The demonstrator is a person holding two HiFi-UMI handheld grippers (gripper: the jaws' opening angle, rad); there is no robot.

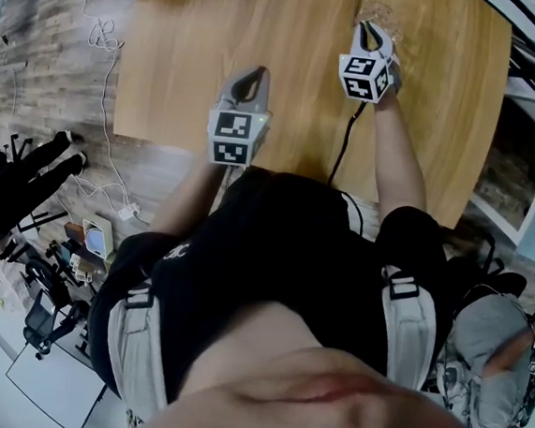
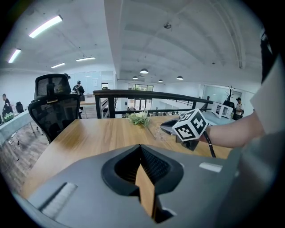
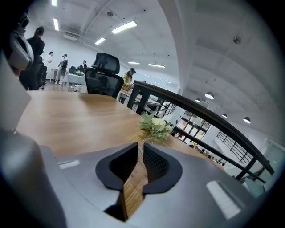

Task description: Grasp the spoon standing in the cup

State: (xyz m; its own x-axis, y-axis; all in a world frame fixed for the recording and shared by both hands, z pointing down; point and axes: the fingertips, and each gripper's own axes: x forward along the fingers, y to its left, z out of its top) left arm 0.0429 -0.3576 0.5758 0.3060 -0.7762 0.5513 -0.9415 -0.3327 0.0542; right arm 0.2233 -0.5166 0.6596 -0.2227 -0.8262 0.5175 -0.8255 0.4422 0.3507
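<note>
No cup or spoon shows in any view. My left gripper (image 1: 254,72) hovers over the near part of the wooden table (image 1: 189,50), its marker cube toward me. In its own view the left gripper (image 2: 141,147) has its jaws closed together with nothing between them. My right gripper (image 1: 368,27) is held farther out over the table on the right. In its own view the right gripper (image 3: 140,146) is also shut and empty, pointing at a small bunch of white flowers (image 3: 155,125). The left gripper view shows the same flowers (image 2: 139,118) lying at the table's far edge.
A black railing (image 2: 147,94) runs behind the table's far edge. A black office chair (image 2: 53,111) stands at the table's left end. A black cable (image 1: 345,145) trails from the right gripper. White cords (image 1: 106,33) and gear lie on the floor to the left.
</note>
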